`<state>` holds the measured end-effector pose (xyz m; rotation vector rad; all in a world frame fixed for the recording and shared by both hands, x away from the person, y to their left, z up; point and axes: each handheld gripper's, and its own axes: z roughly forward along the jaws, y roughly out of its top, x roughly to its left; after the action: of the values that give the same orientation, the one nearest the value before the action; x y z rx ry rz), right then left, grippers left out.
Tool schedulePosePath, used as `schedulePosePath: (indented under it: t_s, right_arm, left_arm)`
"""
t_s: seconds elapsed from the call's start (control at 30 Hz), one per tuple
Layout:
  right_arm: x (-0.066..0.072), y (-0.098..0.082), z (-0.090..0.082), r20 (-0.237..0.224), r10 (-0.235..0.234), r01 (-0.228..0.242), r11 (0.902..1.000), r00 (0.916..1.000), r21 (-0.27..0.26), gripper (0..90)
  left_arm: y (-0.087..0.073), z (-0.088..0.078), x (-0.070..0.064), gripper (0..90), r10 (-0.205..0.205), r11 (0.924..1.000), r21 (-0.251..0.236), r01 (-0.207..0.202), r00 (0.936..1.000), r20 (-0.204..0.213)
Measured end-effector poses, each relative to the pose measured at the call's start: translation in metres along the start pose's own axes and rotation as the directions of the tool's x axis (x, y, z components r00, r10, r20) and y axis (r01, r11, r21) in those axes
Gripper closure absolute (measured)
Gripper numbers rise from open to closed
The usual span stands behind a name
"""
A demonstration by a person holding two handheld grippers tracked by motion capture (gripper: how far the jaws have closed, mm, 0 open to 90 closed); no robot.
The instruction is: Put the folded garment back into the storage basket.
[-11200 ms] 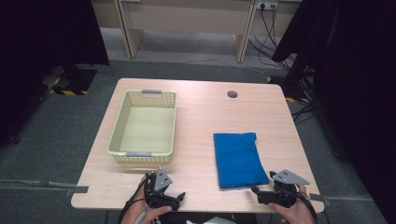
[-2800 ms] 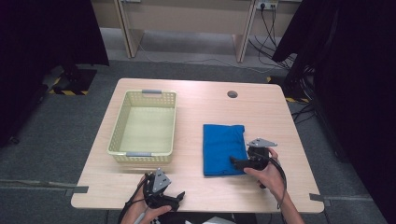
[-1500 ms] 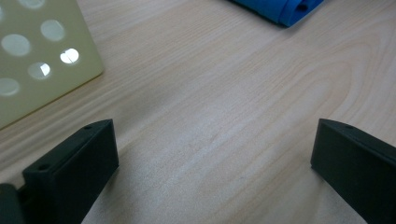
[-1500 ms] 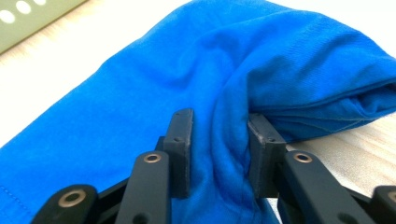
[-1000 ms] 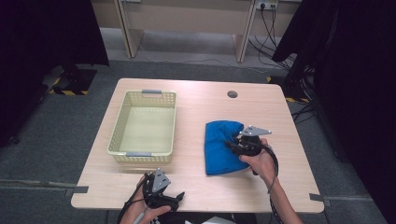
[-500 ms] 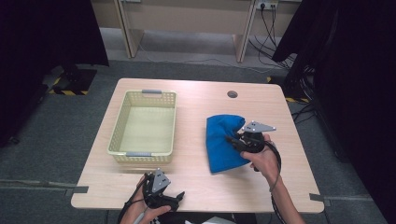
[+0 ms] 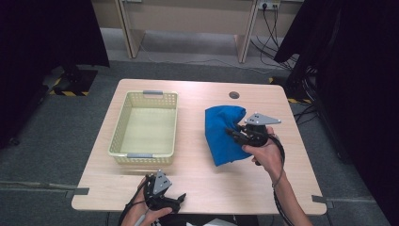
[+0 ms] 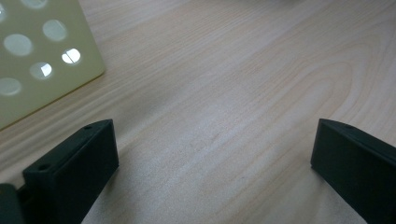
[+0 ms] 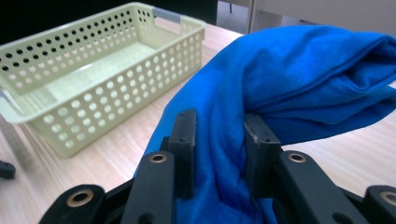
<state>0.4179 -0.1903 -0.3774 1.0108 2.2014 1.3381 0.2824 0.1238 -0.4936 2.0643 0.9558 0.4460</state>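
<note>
The right tongs pinch a fold of soft blue cloth between their two black jaws, and the bundle hangs from them with its lower end reaching the pale wooden worktop. In the right gripper view, the cloth bulges above and beside the jaws. To the left of these tongs stands a pale yellow perforated plastic basket with grey handles, nothing inside it. The left tongs rest at the near edge of the worktop, jaws spread wide with bare wood between them, the basket just beyond. No writing can be read.
</note>
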Motion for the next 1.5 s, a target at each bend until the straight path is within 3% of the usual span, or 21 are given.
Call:
schedulePosePath:
  t_s: [0.67,1.5]
  right_arm:
    - [0.021,0.043,0.015,-0.049,-0.033,0.032,0.9992,0.9983,-0.022,68.8]
    - [0.074,0.099,0.049,-0.115,-0.096,0.093,0.9952,0.9888,-0.03,68.7]
  left_arm:
    - [0.001,0.001,0.0,0.0,-0.001,1.0,0.0,0.001,1.0,-0.003]
    - [0.001,0.001,0.001,0.0,0.001,1.0,0.004,-0.001,1.0,-0.001]
